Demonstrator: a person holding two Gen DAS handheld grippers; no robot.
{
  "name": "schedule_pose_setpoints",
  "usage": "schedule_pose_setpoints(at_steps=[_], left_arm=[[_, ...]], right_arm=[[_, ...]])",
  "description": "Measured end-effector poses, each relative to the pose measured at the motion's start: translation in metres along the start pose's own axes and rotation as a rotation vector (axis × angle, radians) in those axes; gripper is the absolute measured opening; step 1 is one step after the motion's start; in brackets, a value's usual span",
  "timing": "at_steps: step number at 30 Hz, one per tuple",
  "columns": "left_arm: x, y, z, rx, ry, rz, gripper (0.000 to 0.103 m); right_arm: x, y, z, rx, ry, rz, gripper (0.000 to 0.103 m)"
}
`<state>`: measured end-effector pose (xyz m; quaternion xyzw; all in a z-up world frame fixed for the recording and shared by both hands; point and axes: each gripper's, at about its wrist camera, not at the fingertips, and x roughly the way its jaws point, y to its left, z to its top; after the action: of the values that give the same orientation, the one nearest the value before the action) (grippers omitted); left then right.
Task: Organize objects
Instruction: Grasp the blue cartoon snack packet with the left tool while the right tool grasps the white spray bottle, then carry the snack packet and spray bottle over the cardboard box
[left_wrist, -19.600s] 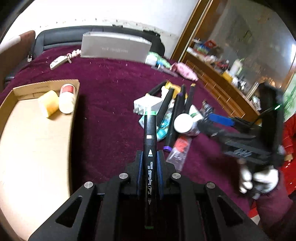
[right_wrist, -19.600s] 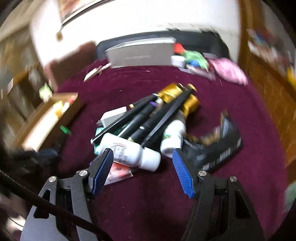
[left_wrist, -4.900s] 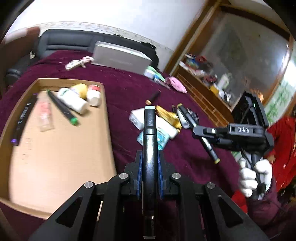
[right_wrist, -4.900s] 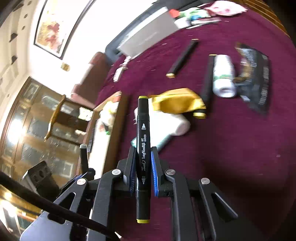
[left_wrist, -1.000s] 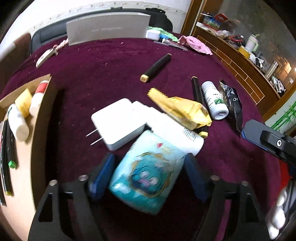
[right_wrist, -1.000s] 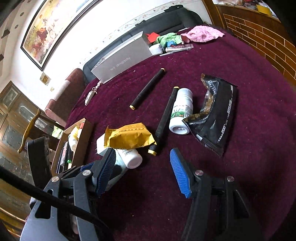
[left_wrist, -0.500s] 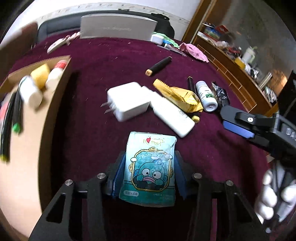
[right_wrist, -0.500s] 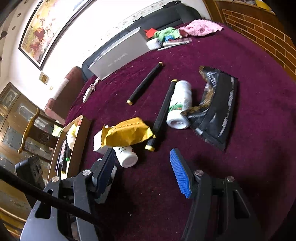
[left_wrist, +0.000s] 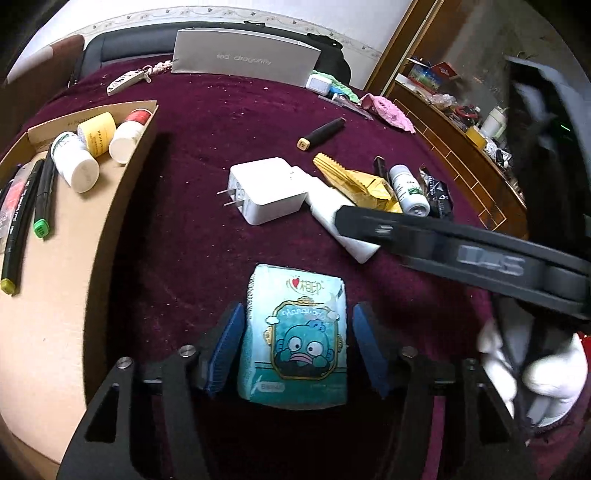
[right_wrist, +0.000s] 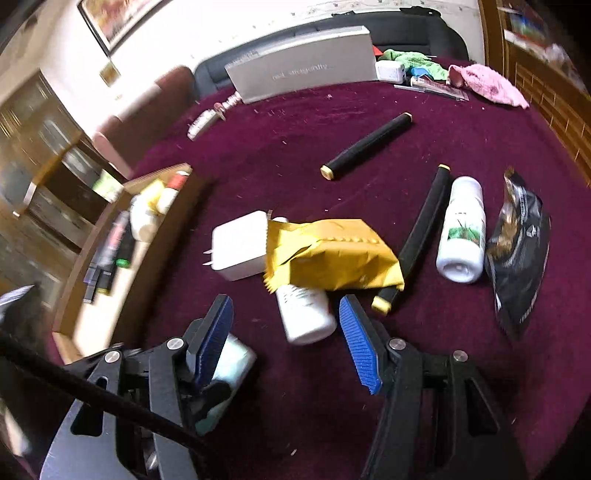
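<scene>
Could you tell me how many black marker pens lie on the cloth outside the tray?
2: one black marker pen alone mid-cloth, another beside the white plastic bottle; packets may hide more.

- The table (left_wrist: 229, 122) is covered in a deep maroon velvety cloth with bits of pale lint all over it.
- Behind it there's a black leather sofa (left_wrist: 122, 44) against a white wall (left_wrist: 122, 11) with a patterned trim strip running along it.
- A brownish-red chair back (right_wrist: 155, 107) sits at the table's far left corner.
- The right wrist view catches a framed painting (right_wrist: 110, 18) up on the wall, plus what looks like a dark wood glass-front cabinet (right_wrist: 40, 155) on the left, pretty blurry though.
- On the right there's a wooden door frame (left_wrist: 402, 44) and a long wooden sideboard (left_wrist: 465, 155) piled with clutter.
- Lighting is dim and warm.
</scene>
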<state>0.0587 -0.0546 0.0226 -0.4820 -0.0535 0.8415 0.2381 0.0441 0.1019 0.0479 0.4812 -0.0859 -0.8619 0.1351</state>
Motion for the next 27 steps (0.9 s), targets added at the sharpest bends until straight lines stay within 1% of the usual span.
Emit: schedule_pose_setpoints(at_steps=[1, 2, 4, 7, 9, 11, 12, 13, 14, 15, 16, 18, 21, 26, 27], left_arm=[[0.001, -0.001, 0.0, 0.005, -0.001, -0.002, 0.062], [0.001, -0.003, 0.0, 0.01, -0.001, -0.001, 0.066], [0.003, -0.008, 0.0, 0.032, -0.007, 0.012, 0.068], [0.006, -0.017, -0.003, 0.077, -0.027, 0.063, 0.069], [0.009, -0.023, -0.004, 0.102, -0.023, 0.095, 0.069], [0.011, -0.025, -0.004, 0.118, -0.019, 0.111, 0.068], [0.011, -0.026, -0.004, 0.122, -0.019, 0.116, 0.067], [0.011, -0.025, -0.003, 0.122, -0.023, 0.123, 0.059], [0.01, -0.024, -0.003, 0.121, -0.03, 0.123, 0.043], [0.009, -0.022, -0.003, 0.116, -0.035, 0.107, 0.041], [0.007, -0.018, -0.003, 0.101, -0.038, 0.087, 0.039], [0.004, -0.014, -0.003, 0.088, -0.047, 0.074, 0.035], [-0.001, -0.015, -0.006, 0.094, -0.074, 0.051, 0.033], [-0.01, -0.021, -0.011, 0.124, -0.092, 0.059, 0.03], [-0.012, -0.021, -0.013, 0.124, -0.092, 0.05, 0.029]], right_arm=[[0.004, 0.001, 0.002, -0.005, 0.008, -0.013, 0.046], [0.008, 0.003, 0.005, -0.01, 0.015, -0.028, 0.045], [0.013, 0.006, 0.009, -0.03, 0.02, -0.058, 0.045], [0.02, 0.013, 0.014, -0.065, 0.038, -0.103, 0.045], [0.029, 0.017, 0.019, -0.089, 0.064, -0.139, 0.045], [0.037, 0.019, 0.02, -0.117, 0.093, -0.173, 0.045], [0.036, 0.021, 0.019, -0.131, 0.087, -0.182, 0.044], [0.036, 0.022, 0.019, -0.139, 0.095, -0.189, 0.043], [0.035, 0.022, 0.018, -0.147, 0.094, -0.198, 0.04], [0.034, 0.022, 0.017, -0.153, 0.093, -0.207, 0.031], [0.032, 0.021, 0.017, -0.154, 0.093, -0.207, 0.027], [0.028, 0.017, 0.015, -0.131, 0.093, -0.176, 0.027], [0.019, 0.011, 0.008, -0.101, 0.079, -0.157, 0.027], [0.0, 0.004, -0.005, -0.05, 0.051, -0.111, 0.027], [-0.004, 0.002, -0.008, -0.042, 0.044, -0.103, 0.027]])
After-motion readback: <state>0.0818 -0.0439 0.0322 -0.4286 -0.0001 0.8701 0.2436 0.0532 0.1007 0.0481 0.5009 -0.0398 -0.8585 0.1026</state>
